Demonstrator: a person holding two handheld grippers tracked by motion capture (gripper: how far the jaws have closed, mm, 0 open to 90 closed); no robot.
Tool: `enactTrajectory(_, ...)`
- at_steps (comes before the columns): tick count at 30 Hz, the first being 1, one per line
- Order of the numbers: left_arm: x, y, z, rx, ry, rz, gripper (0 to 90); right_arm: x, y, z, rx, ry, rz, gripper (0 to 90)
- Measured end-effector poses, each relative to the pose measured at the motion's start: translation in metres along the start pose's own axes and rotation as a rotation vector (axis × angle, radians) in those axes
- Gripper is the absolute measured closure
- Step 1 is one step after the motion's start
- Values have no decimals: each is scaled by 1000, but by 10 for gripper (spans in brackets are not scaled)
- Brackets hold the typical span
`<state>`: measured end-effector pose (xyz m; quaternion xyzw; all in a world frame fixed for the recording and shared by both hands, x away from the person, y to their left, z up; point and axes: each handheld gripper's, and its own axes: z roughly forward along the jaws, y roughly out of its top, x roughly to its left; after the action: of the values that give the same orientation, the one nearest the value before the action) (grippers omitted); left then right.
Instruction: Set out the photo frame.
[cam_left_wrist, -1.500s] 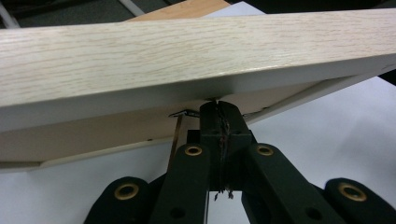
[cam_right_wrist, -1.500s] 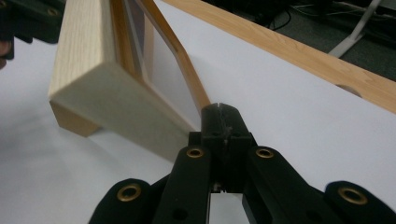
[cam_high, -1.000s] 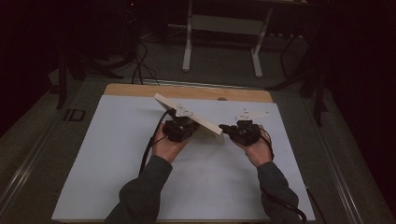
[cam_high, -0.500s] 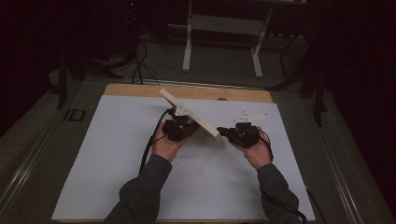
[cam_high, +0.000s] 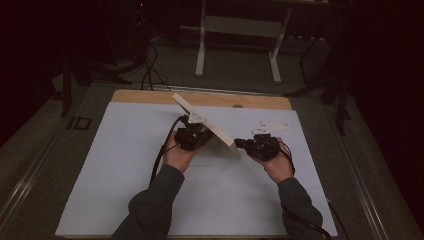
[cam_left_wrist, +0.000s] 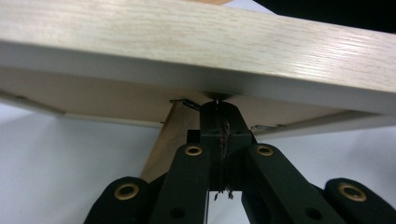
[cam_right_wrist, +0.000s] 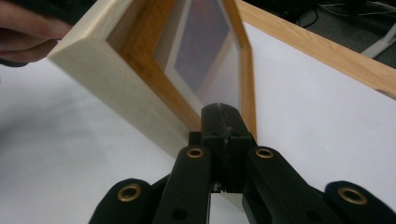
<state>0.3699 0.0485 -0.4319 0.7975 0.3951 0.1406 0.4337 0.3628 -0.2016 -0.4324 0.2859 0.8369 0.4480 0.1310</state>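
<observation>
While frame (cam_high: 207, 126) tilts, white mat (cam_high: 110, 165) edges free.

Pale light-wood picture frame (cam_right_wrist: 116, 79) is showing fine oak grain, amber-orange inner edge and a purple-grey panel behind glass. Black two-jaw grippers (cam_left_wrist: 218, 126) are showing brass rivets. White table mat (cam_high: 125, 165) is lying against a tan wooden strip (cam_high: 150, 96).

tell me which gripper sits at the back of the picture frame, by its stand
The left gripper: its shut jaws meet the picture frame at its back, beside the prop stand. The right gripper faces the glass front.
</observation>
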Motion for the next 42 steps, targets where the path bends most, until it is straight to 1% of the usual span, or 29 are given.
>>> enactTrajectory(2, 0, 0, 0, -1, 4, -5, 900, 1, 0, 0, 3, 4, -2, 900)
enactTrajectory(4, 0, 0, 1, 0, 4, -6, 900, 5, 0, 2, 12, 8, -24, 900)
enactTrajectory(9, -4, 0, 1, 3, -2, 16, 900, 8, 0, 3, 7, 11, -25, 900)
enactTrajectory(14, -5, -2, 0, -1, -13, 12, 900, 12, 1, 4, 12, 16, -35, 900)
enactTrajectory(18, -7, -3, 0, -3, -19, 18, 900, 15, 2, 5, 14, 22, -46, 900)
enactTrajectory(20, -9, -4, 1, 1, -25, 36, 900, 18, 3, 6, 10, 29, -50, 900)
enactTrajectory(22, -10, -5, 1, 1, -24, 41, 900, 19, 3, 7, 10, 30, -52, 900)
enactTrajectory(27, -5, -6, 1, -12, -49, 31, 900, 24, 5, 10, 11, 46, -66, 900)
enactTrajectory(29, -3, -7, 1, -22, -69, 24, 900, 26, 6, 10, 14, 51, -71, 900)
enactTrajectory(30, -3, -7, 1, -22, -69, 24, 900, 27, 6, 11, 13, 53, -74, 900)
enactTrajectory(31, -3, -7, 1, -32, -85, 27, 900, 28, 7, 11, 14, 56, -77, 900)
enactTrajectory(32, -3, -7, 1, -32, -85, 27, 900, 28, 7, 12, 15, 60, -78, 900)
enactTrajectory(33, -3, -8, 1, -45, -110, 24, 900, 29, 7, 13, 17, 61, -80, 900)
enactTrajectory(34, -3, -8, 1, -51, -122, 28, 900, 30, 7, 14, 18, 66, -82, 900)
enactTrajectory(35, -3, -8, 0, -51, -117, 37, 900, 31, 7, 15, 19, 68, -84, 900)
enactTrajectory(36, -3, -9, 0, -55, -121, 37, 900, 32, 7, 16, 15, 75, -78, 900)
enactTrajectory(38, 0, -10, 1, -59, -134, 26, 900, 33, 7, 17, 11, 80, -77, 900)
enactTrajectory(42, 4, -11, 1, -66, -159, 15, 900, 34, 8, 19, 11, 81, -79, 900)
